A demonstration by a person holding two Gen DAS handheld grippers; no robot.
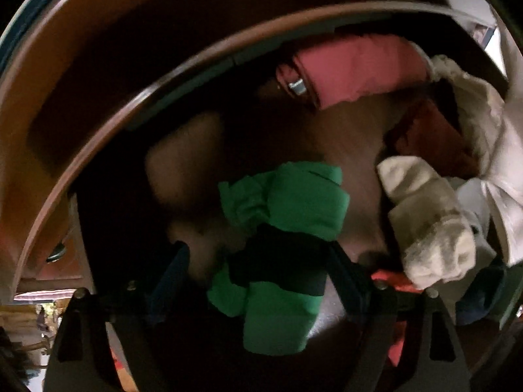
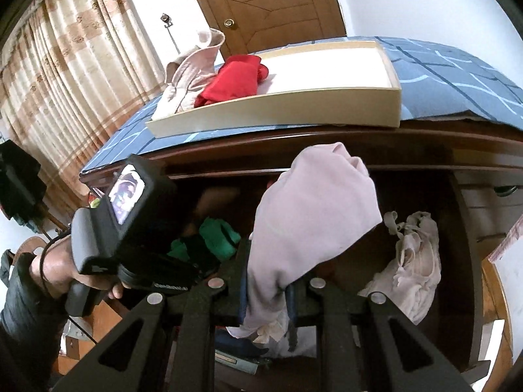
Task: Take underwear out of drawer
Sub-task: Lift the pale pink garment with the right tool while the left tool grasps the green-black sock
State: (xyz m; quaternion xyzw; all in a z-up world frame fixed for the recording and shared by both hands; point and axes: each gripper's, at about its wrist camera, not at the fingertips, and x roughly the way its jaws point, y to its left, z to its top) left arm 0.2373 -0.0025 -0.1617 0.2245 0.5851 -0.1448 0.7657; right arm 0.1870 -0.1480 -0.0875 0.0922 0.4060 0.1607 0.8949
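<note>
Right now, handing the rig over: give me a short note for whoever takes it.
Right gripper: shut on a pale pink garment, lifted above the open drawer.
Left gripper: open, down in the drawer, jaws either side of a green garment; not gripped yet.
Done: a red piece and a light pink one lie in the cream tray on top.
Left: drop the pink one in the tray, grab the green, then the rest.

Home bedroom: wooden dresser drawer (image 2: 470, 261) of clothes, patterned curtains (image 2: 65, 75), panelled door (image 2: 261, 3)
</note>
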